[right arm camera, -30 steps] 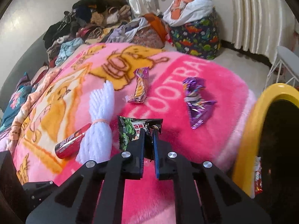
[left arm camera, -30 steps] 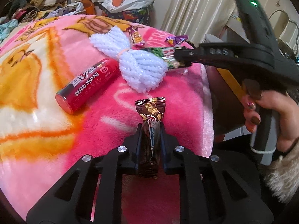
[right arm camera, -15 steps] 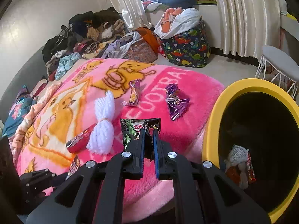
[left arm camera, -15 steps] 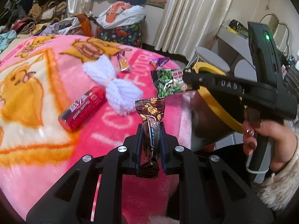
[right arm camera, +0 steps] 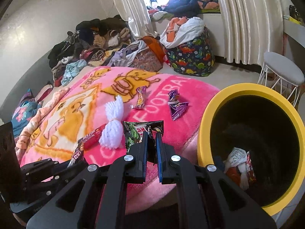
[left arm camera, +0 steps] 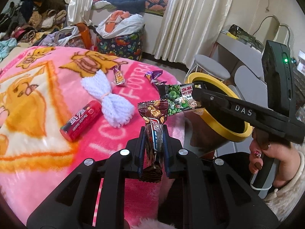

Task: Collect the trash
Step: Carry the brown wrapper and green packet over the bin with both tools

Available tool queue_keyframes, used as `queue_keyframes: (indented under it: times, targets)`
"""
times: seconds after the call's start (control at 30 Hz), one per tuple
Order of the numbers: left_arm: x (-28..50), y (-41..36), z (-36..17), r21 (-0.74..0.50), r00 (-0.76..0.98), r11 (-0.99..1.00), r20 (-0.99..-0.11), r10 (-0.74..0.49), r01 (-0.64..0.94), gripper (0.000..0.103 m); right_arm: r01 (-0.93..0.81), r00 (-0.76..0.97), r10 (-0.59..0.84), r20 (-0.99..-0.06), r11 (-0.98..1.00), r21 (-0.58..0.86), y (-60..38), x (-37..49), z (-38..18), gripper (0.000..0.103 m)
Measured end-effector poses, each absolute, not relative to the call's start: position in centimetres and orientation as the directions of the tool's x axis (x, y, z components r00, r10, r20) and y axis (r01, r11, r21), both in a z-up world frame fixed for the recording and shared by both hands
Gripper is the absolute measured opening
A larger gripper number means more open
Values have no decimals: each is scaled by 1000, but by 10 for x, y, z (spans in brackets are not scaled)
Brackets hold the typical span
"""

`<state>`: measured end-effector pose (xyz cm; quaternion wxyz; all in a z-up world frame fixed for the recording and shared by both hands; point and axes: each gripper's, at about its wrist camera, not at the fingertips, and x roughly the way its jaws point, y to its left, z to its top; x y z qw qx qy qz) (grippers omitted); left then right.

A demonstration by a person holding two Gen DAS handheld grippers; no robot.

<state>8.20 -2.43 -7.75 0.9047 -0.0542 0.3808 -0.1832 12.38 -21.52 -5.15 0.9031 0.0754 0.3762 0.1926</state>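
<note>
A bright pink fleece blanket [left arm camera: 57, 99] printed with yellow cartoon bears and big white letters covers the bed, and the room around it is cluttered: a heap of clothes [right arm camera: 91, 43] against the wall, a dinosaur-print fabric bin [right arm camera: 190, 57] stuffed with laundry below cream curtains [left arm camera: 190, 19], and a small grey stool [right arm camera: 284, 72] on white wire legs. On the blanket lie a bundle of white yarn [left arm camera: 106, 99], a red tube [left arm camera: 81, 123] just beside it, a small purple-and-orange candy wrapper [left arm camera: 118, 75] and a crumpled purple wrapper [right arm camera: 176, 104] farther toward the bed's edge. A black bin with a yellow rim [right arm camera: 219, 103] stands beside the bed, with some crumpled litter [right arm camera: 240, 162] at the bottom. The left gripper [left arm camera: 154, 148] is closed nearly all the way, its pads pinching a brown chocolate bar wrapper [left arm camera: 153, 114] that stands upright above the blanket. The right gripper [right arm camera: 151, 150], held in a hand [left arm camera: 274, 158] with painted nails, is clamped tight on a green snack packet [left arm camera: 177, 99], which hangs in the air between the bed's edge and the bin's rim.
</note>
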Motion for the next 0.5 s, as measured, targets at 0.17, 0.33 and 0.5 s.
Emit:
queue_keyframes:
  times: [0.17,0.33,0.5]
  targets:
    - [82,-27,-72,-236,652,926,-659,-376,296,11,-291,655,405,-638,914,282,-222,119,-46,8]
    - [80,-33,-68,-230,654,923,-654,-380,308,11,-289,666,409,-623,912,290,-230,114,-42,8]
    - [81,-38,-67,-224,655,923,-653,-380,312,11,-281,676,415,-609,909,307,-235,111,-39,8]
